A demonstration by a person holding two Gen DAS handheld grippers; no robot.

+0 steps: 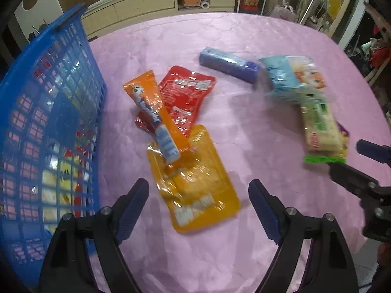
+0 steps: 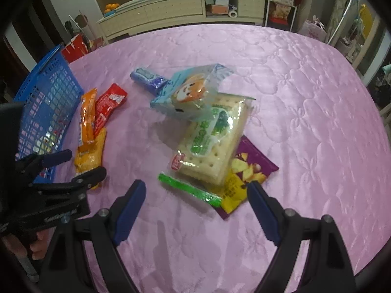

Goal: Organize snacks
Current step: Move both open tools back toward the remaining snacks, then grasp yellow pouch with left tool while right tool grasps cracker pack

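Note:
Snack packs lie on a pink tablecloth. In the left wrist view my left gripper (image 1: 199, 195) is open, its jaws astride a yellow pouch (image 1: 195, 183). An orange stick pack (image 1: 154, 114) and a red pouch (image 1: 183, 97) lie beyond it. A blue basket (image 1: 48, 112) at the left holds some packs. In the right wrist view my right gripper (image 2: 195, 195) is open just before a green-edged cracker pack (image 2: 210, 144), which lies on a purple chip bag (image 2: 246, 171). A light-blue pack (image 2: 190, 92) and a blue tube (image 2: 149, 78) lie farther back.
The basket also shows in the right wrist view (image 2: 46, 112), with the left gripper (image 2: 78, 166) beside it. The right gripper (image 1: 347, 161) shows at the right edge of the left wrist view. A cream sideboard (image 2: 176, 9) stands beyond the table's far edge.

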